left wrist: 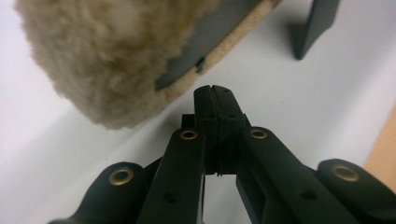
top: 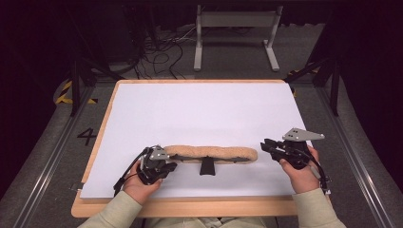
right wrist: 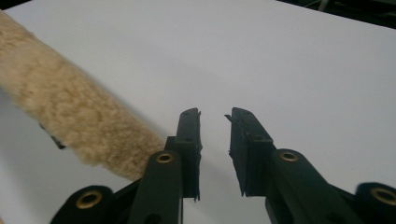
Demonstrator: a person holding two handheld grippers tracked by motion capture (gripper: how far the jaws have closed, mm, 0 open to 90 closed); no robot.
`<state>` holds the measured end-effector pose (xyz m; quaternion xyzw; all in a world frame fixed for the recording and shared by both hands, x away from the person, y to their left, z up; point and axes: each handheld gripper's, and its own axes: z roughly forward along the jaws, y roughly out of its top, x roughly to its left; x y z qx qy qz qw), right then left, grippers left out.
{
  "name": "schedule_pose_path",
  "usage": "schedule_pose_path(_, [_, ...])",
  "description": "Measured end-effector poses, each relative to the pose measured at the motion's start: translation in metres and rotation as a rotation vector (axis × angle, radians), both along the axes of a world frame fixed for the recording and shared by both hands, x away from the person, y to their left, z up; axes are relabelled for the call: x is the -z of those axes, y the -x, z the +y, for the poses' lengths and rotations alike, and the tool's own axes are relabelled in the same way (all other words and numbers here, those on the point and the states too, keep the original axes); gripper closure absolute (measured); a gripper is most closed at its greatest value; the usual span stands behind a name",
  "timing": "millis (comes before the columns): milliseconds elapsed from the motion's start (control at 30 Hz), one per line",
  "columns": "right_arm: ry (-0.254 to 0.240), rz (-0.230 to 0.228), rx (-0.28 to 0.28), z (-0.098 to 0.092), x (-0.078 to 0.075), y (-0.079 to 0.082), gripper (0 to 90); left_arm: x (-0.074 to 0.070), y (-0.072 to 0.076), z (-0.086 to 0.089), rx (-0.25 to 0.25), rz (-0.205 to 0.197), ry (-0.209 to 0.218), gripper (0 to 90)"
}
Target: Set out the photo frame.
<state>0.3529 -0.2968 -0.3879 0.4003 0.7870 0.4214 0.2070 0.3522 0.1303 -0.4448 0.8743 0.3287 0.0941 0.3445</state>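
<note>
Fluffy mop pad (top: 211, 153) lies across the near middle of the worktop (top: 199, 109). Left hand-held gripper (top: 167, 167) is closed empty at its left end, right hand-held gripper (top: 264, 145) apart. Probably light and floppy, so grab both ends

Fleece pad's (left wrist: 107, 60) end cut off

Digit "4" on the floor (top: 87, 136)
</note>
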Motion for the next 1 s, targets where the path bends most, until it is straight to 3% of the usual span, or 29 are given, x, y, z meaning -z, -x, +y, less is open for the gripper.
schedule_pose_path(167, [0.024, 0.008, 0.01, 0.0, 0.007, -0.005, 84.0, 0.002, -0.004, -0.001, -0.028, -0.007, -0.016, 90.0])
schedule_pose_path(433, [0.055, 0.017, -0.007, 0.006, 0.014, -0.011, 89.7, 0.003, -0.005, -0.001, -0.045, -0.015, -0.022, 90.0])
schedule_pose_path(833, [0.095, 0.021, -0.054, 0.02, 0.014, -0.008, 90.0, 0.005, -0.008, -0.002, -0.06, -0.027, -0.024, 90.0])
schedule_pose_path(1000, [0.105, 0.019, -0.036, 0.018, 0.014, -0.008, 90.0, 0.004, -0.012, -0.003, -0.066, -0.037, -0.033, 90.0])
